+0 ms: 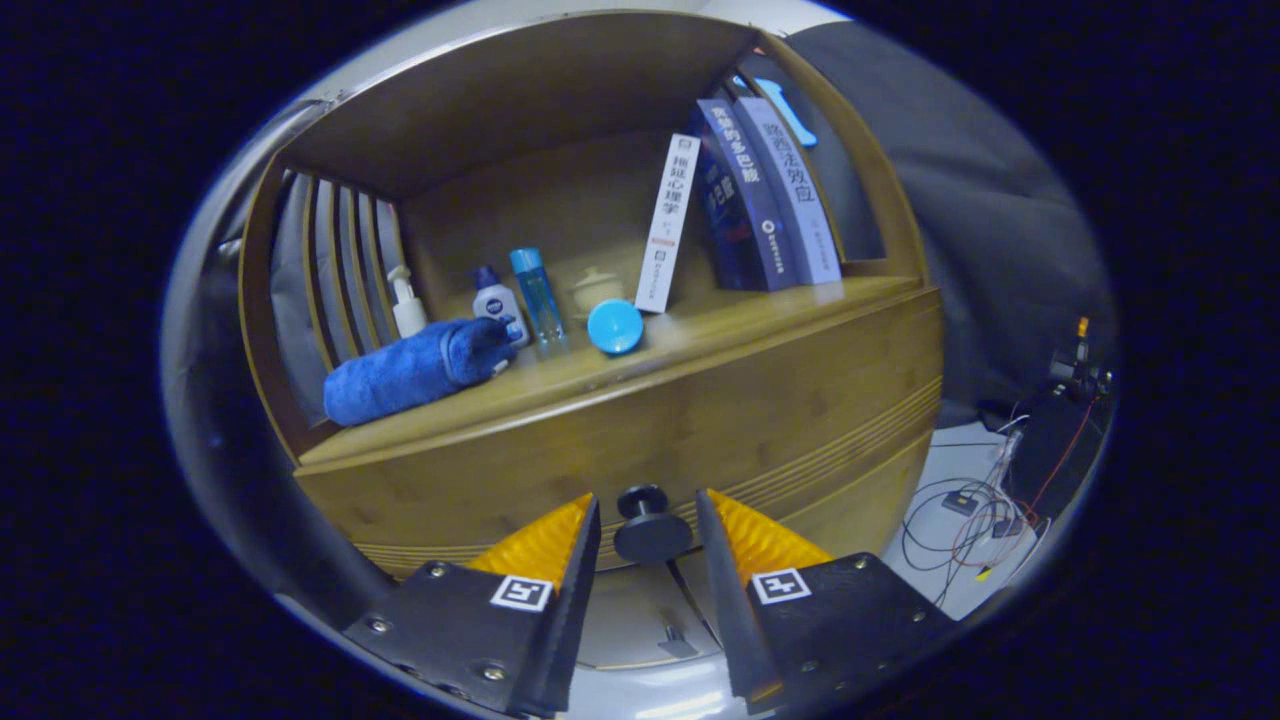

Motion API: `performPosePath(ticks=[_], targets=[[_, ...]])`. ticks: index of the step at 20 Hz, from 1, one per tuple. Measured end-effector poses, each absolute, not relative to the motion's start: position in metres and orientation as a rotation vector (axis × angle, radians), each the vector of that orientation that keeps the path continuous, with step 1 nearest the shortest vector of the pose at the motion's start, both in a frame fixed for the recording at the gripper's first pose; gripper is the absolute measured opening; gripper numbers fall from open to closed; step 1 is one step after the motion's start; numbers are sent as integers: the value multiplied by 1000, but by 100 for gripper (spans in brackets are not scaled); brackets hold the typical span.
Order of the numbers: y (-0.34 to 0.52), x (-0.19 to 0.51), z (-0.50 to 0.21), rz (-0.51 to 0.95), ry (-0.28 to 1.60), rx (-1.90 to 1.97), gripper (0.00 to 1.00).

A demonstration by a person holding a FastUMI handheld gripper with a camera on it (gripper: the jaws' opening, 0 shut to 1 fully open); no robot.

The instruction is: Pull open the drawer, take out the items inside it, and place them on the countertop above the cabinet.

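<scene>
A wooden cabinet has a shut drawer front (pixel 700 420) with a round black knob (pixel 650 530). My gripper (pixel 648 520) is open, with the knob sitting between its two fingertips; a small gap shows on each side of the knob. Above the drawer runs the wooden countertop (pixel 720 335). On it lie a rolled blue towel (pixel 415 368) and a round blue lid (pixel 614 326). What is inside the drawer is hidden.
Behind the towel stand a white pump bottle (pixel 406 300), a small white bottle (pixel 496 300), a clear blue bottle (pixel 536 292) and a cream jar (pixel 596 290). Several books (pixel 760 190) lean at the right. Cables (pixel 965 520) lie on the floor to the right.
</scene>
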State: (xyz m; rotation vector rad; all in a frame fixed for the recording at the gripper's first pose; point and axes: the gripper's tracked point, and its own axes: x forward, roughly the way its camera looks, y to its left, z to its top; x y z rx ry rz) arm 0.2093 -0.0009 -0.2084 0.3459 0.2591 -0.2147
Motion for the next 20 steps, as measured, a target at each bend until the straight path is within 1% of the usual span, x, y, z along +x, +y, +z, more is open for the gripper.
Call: performPosePath(ticks=[6, 16, 20], targets=[[-13, 183, -146, -258, 181, 275, 58], [-7, 132, -3, -265, 32, 103, 58], [-9, 103, 32, -290, -10, 84, 58]])
